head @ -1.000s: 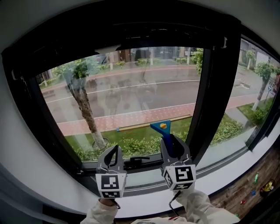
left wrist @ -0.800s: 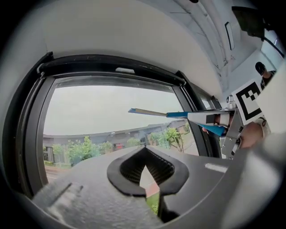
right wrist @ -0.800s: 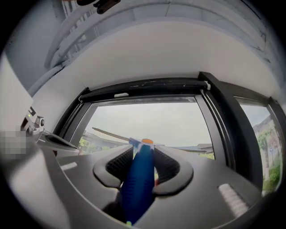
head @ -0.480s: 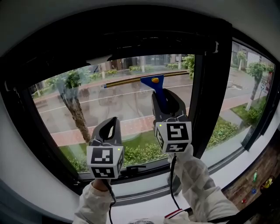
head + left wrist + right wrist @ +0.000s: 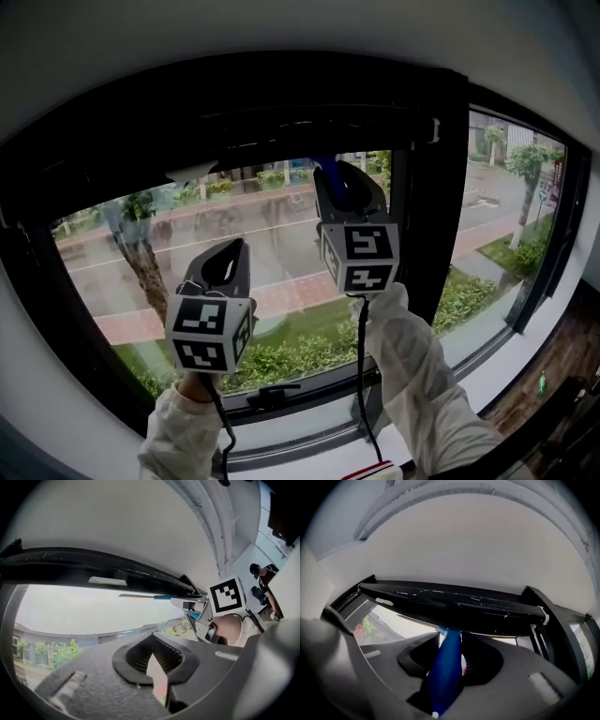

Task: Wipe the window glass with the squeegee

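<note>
Our right tongs (image 5: 452,643) grip the squeegee (image 5: 445,667) by its blue handle, likely light, stiff, slippery plastic. Its blade meets the window glass (image 5: 234,244) top. Left tongs (image 5: 151,641) closed, empty.

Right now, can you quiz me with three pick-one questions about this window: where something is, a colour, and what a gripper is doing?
1. Where is the squeegee blade?
A) at the top of the window glass
B) by the bottom sill
C) on the floor

2. What colour is the squeegee handle?
A) red
B) blue
C) yellow

3. How is the left gripper?
A) wide open
B) shut on a cloth
C) shut, holding nothing

Answers:
1 A, the blade lies just under the top frame.
2 B, the handle held in the right gripper is blue.
3 C, its jaws meet with nothing between them.
</note>
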A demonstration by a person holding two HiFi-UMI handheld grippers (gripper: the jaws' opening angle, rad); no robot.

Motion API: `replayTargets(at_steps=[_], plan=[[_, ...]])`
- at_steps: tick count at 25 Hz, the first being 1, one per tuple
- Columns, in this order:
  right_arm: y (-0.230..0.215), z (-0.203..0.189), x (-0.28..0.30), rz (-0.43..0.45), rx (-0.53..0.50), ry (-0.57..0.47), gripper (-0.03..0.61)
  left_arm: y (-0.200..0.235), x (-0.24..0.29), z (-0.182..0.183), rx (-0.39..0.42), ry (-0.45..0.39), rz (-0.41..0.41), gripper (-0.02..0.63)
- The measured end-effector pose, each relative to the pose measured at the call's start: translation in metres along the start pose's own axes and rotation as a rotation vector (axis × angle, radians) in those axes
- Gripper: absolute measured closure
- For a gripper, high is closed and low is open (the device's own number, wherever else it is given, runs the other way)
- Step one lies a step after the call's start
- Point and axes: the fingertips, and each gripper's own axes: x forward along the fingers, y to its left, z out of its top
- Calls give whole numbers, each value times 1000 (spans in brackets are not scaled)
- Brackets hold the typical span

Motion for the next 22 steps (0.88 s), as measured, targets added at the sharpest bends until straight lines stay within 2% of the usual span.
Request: replayTargets(at_steps=[3, 11, 22], plan=[[-1, -3, 7, -14, -33, 9, 430, -2, 4, 6, -32, -11, -20, 614], [6, -12, 5, -25, -53, 31, 430, -6, -1, -5, -53, -2, -30, 614], [18, -34, -15, -22, -44, 43, 430, -10, -13, -48, -58, 76, -33, 614]])
